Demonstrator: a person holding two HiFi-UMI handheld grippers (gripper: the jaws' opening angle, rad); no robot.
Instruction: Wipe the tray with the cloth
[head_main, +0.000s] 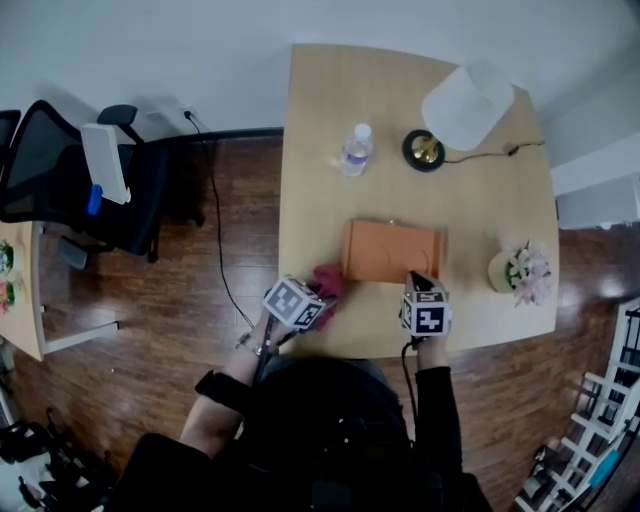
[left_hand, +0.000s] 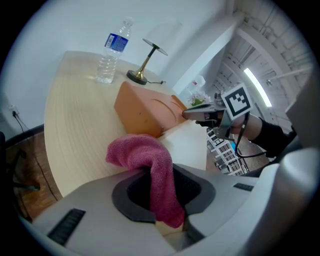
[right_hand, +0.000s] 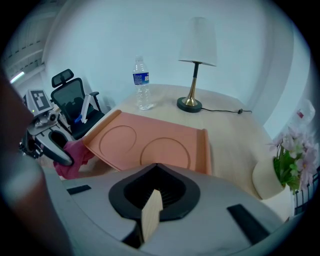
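The left gripper is clenched on the pink cloth: one end of the cloth is pinched between the jaws and the rest bunches up in front of them, over the table just beside the left end of the tray. The right gripper is closed on a thin pale edge at the near right corner of the orange tray, and the tray sits tilted, with its near side raised off the table. Two round recesses show in the tray's top face. A water bottle and a lamp stand at the far side of the table. A pot of flowers stands to the tray's right.
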